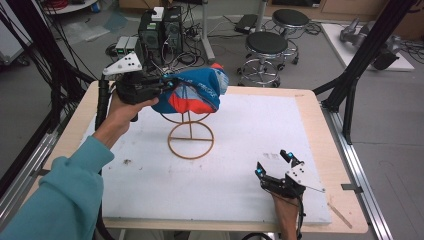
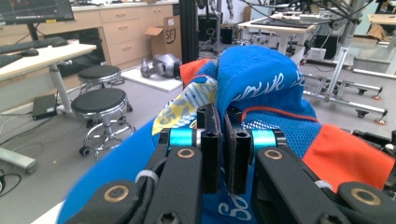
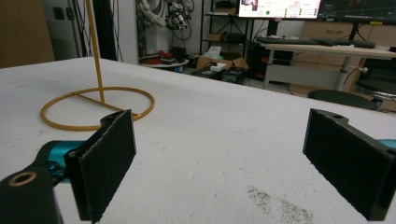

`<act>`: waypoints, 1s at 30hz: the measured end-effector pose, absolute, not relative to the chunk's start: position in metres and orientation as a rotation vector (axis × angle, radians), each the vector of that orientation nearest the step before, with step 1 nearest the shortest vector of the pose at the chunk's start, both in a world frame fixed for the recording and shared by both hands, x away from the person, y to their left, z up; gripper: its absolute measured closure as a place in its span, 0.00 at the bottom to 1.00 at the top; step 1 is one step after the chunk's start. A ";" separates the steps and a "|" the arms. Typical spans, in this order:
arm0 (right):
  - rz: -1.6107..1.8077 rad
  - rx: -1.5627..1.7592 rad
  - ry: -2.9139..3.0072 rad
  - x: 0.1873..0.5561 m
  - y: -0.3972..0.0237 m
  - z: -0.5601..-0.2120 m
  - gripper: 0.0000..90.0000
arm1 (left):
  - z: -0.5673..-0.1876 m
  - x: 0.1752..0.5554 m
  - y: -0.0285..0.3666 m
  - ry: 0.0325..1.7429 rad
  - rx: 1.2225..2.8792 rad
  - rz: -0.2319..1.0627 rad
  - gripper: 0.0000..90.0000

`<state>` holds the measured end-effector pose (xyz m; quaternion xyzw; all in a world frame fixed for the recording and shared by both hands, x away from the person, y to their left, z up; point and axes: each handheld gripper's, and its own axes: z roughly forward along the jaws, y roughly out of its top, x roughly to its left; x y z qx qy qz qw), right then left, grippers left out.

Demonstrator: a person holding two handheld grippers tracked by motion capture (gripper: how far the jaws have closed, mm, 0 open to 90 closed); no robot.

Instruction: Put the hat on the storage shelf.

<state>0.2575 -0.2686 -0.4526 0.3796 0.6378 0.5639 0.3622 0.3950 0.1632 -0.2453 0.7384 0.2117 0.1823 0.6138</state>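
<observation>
Table [image 1: 240, 165] white, lab floor | left claw [image 1: 167, 86] grasping cap [image 1: 192, 90] | right claw [image 1: 274, 164] released

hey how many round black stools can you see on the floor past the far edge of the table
2. One stool stands just beyond the table, past the cap on the wire stand. The other stool is behind it, farther right. More may be hidden.

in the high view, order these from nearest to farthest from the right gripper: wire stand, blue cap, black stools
From the right gripper, low right on the table:
1. Wire stand, its ring base up-left at mid table.
2. Blue cap, on the stand's top, pinched by the left gripper.
3. Black stools, on the floor past the table's far edge.
</observation>
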 end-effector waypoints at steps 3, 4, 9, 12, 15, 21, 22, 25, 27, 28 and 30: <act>1.452 0.977 1.641 0.258 -0.269 -0.453 0.09 | -0.246 0.395 0.162 0.488 1.716 0.429 0.96; 1.452 0.978 1.642 0.257 -0.269 -0.453 0.09 | -0.246 0.395 0.162 0.491 1.720 0.423 0.96; 1.451 0.975 1.642 0.257 -0.269 -0.453 0.09 | -0.246 0.395 0.167 0.496 1.750 0.438 0.96; 1.453 0.976 1.641 0.257 -0.269 -0.453 0.09 | -0.246 0.396 0.175 0.521 1.747 0.454 0.96; 1.454 0.976 1.641 0.257 -0.269 -0.453 0.09 | -0.249 0.397 0.184 0.547 1.747 0.467 0.96; 1.452 0.975 1.641 0.257 -0.269 -0.453 0.09 | -0.261 0.400 0.195 0.604 1.730 0.441 0.96; 1.453 0.976 1.641 0.257 -0.269 -0.453 0.09 | -0.261 0.399 0.195 0.601 1.733 0.445 0.96; 1.450 0.976 1.642 0.257 -0.269 -0.453 0.09 | -0.260 0.398 0.191 0.589 1.742 0.454 0.95; 1.452 0.974 1.643 0.257 -0.268 -0.453 0.10 | -0.259 0.396 0.189 0.580 1.748 0.463 0.94; 1.453 0.976 1.643 0.257 -0.268 -0.453 0.09 | -0.259 0.396 0.187 0.577 1.750 0.465 0.93; 1.451 0.975 1.643 0.257 -0.268 -0.453 0.09 | -0.258 0.394 0.185 0.571 1.755 0.466 0.92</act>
